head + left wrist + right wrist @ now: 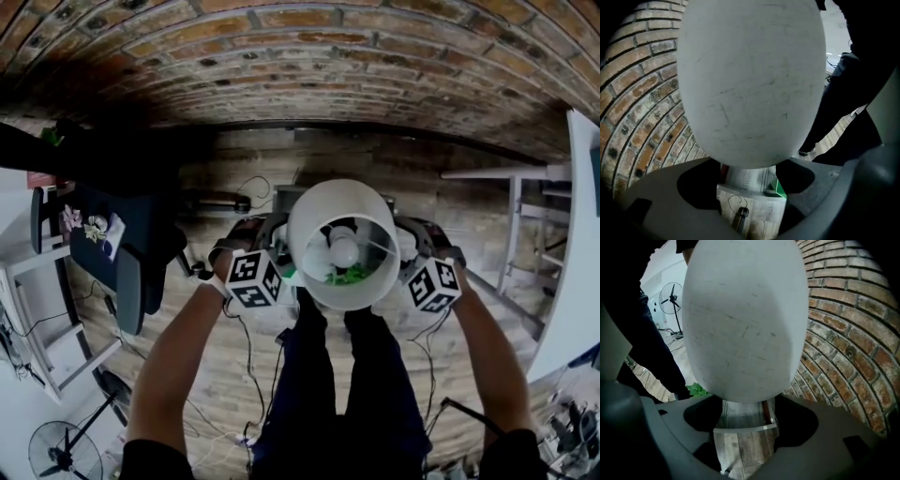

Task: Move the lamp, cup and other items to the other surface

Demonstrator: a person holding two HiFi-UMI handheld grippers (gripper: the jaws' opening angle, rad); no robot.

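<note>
The lamp shade [305, 220] is looming mid-frame, its upright stem [749, 177] sitting between the spread jaws of the left gripper [747, 190] and right gripper [745, 430], equally near.

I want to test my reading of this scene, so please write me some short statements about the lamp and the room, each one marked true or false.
1. The lampshade is white. True.
2. The wall is smooth white plaster. False: it is bare brick.
3. A bulb shows inside the lampshade, seen from above. True.
4. Both tongs are on one side of the lampshade. False: the left tongs and the right tongs flank it.
5. The floor is carpeted. False: it is wooden planks.
6. A standing fan is in the room. True.
</note>
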